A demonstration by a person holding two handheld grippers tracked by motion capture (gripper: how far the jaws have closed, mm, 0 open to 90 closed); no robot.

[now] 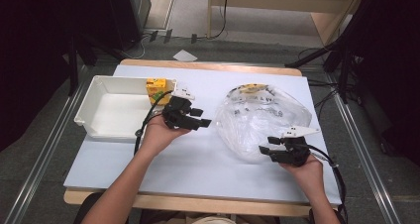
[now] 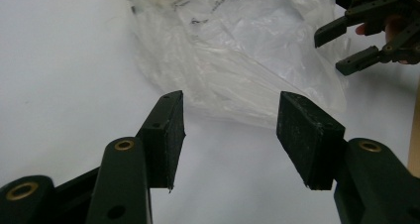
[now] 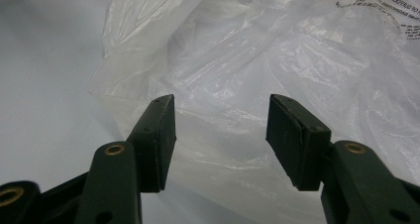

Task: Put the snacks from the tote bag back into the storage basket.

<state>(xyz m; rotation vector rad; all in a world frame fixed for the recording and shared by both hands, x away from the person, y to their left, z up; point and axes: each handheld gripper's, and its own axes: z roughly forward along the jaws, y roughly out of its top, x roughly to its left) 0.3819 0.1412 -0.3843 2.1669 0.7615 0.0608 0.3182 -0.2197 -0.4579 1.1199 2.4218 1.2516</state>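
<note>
Both tongs stand with jaws apart, holding nothing.

Left gripper (image 1: 192, 119): held over the table (image 1: 198, 159), pointing toward the bag (image 1: 262, 120). In the left gripper view the bag (image 2: 237, 60) lies ahead of the jaws, apart from them, with its near edge just beyond the tips. The right gripper (image 2: 369, 40) appears beyond the bag's far side.

Right gripper (image 1: 277, 152): at the bag's near edge. In the right gripper view the bag (image 3: 277, 75) lies directly ahead, and its rim runs across just in front of the jaws. Contact cannot be confirmed.

Behind the left gripper sits a tray (image 1: 99, 92) with a yellow box (image 1: 156, 89) in its nearest corner.

Step in hand, as judged: taking hold of the bag, probably to open or empty it. Recommended practice: lower the right gripper so one jaw slides under the rim, then close on a doubled fold rather than a single layer. The left gripper should take the opposite edge, so the film is tensioned evenly and does not slip.

Materials: the bag is thin clear film, crumpled, glossy, with black print and something yellow inside at its far end. The jaws are black with flat, matt pads. The tray is white, rigid plastic, rectangular, with a rolled rim. The table surface is smooth and pale.
</note>
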